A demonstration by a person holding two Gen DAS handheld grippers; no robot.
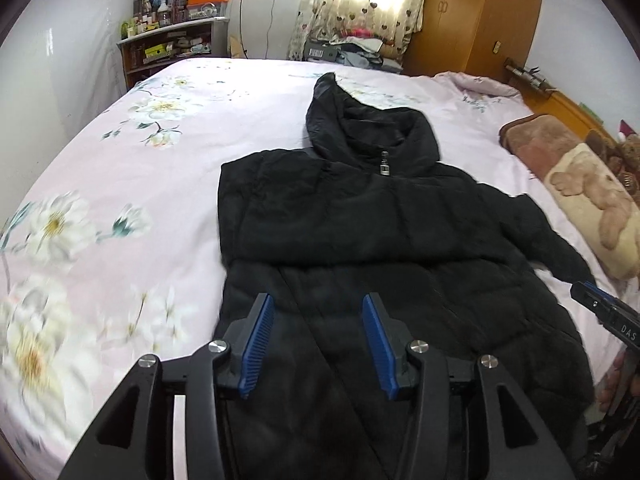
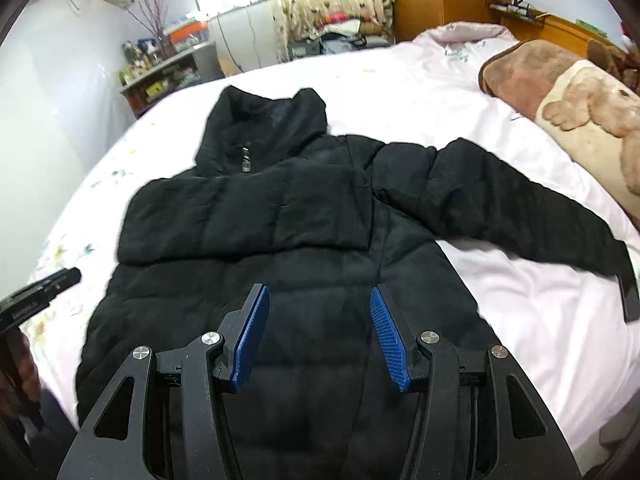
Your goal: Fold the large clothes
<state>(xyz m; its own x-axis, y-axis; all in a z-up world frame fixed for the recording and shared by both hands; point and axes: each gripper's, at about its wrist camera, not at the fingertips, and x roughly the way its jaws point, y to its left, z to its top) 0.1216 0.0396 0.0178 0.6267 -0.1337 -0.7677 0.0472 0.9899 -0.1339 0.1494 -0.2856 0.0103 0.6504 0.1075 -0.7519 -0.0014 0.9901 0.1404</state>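
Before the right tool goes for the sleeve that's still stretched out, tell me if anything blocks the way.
Nothing visible does. The right tool hangs open over the black jacket, and the outstretched sleeve lies flat on bare bedsheet to its right. The plush blanket sits farther back, apart from the sleeve.

Black jacket (image 1: 360, 220), pink floral bedsheet (image 1: 120, 152)
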